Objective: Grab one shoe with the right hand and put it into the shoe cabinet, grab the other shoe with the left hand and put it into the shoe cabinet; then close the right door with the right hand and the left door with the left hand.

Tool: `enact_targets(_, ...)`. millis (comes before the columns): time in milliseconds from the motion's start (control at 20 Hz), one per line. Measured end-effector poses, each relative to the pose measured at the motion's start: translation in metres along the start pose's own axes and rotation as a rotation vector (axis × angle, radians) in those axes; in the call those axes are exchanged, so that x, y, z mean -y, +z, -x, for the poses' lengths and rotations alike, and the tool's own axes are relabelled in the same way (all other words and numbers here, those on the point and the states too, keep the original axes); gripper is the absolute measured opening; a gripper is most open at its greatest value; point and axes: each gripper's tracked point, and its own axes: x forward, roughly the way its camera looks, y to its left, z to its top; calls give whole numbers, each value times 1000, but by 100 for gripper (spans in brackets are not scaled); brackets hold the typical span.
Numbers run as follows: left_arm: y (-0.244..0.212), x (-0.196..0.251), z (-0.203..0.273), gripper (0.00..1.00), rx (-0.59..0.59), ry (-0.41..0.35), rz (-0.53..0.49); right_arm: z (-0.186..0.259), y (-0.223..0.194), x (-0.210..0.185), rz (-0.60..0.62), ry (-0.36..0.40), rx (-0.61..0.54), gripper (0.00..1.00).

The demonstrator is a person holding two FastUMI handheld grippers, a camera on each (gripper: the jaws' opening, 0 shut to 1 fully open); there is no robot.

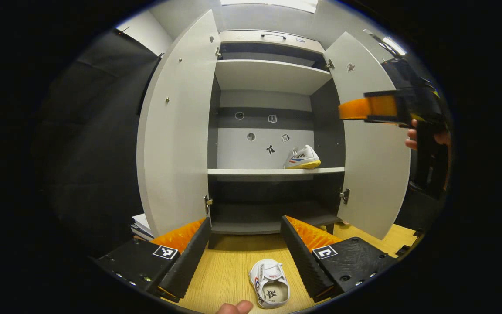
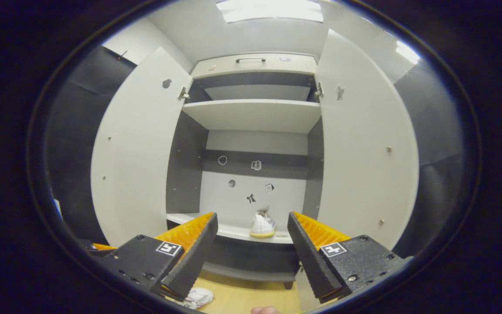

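seen from the left gripper view: shoe cabinet (image 1: 273,78) standing with both doors swung wide, left door (image 1: 177,126) and right door (image 1: 373,144) angled outward. one shoe (image 1: 302,158) resting on the middle shelf (image 1: 251,172), toward its right end, toe pointing right, sole on the shelf, close to the cabinet's right inner wall. other shoe (image 1: 270,283) lying on the wooden floor (image 1: 229,266) in front of the cabinet, opening facing up, heel end nearer the camera, between the two fingers of the left gripper (image 1: 244,253) but well below them and untouched. left fingers spread wide, nothing between them. right gripper (image 1: 386,107) held up at the far right in front of the right door, gripped by a hand (image 1: 425,137); cannot tell from this side how its fingers stand. a fingertip peeking in at the bottom edge near the floor shoe.

seen from the right gripper view: right gripper (image 2: 251,248) aimed at the open cabinet (image 2: 255,113), fingers spread apart and empty. shelved shoe (image 2: 263,226) framed between them, farther off, sitting on the middle shelf (image 2: 229,230), heel toward the camera. floor shoe (image 2: 198,297) partly hidden under the left-hand finger at the bottom. small stickers on the cabinet's back panel.
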Motion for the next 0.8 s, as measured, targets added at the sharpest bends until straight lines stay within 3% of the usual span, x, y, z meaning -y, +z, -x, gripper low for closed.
enact_targets(100,-14,4,3,96,-31,-9,-22,32,-16,5,34,-31,8,100)
enact_targets(350,-76,15,10,96,-168,-39,-68,85,-71,17,2,-88,-114,100)
enact_targets(600,-146,17,18,96,-347,-54,-93,99,-109,44,2,-130,-215,100)
enact_targets(800,-192,20,13,96,-467,-92,-32,105,-122,59,21,-151,-250,100)
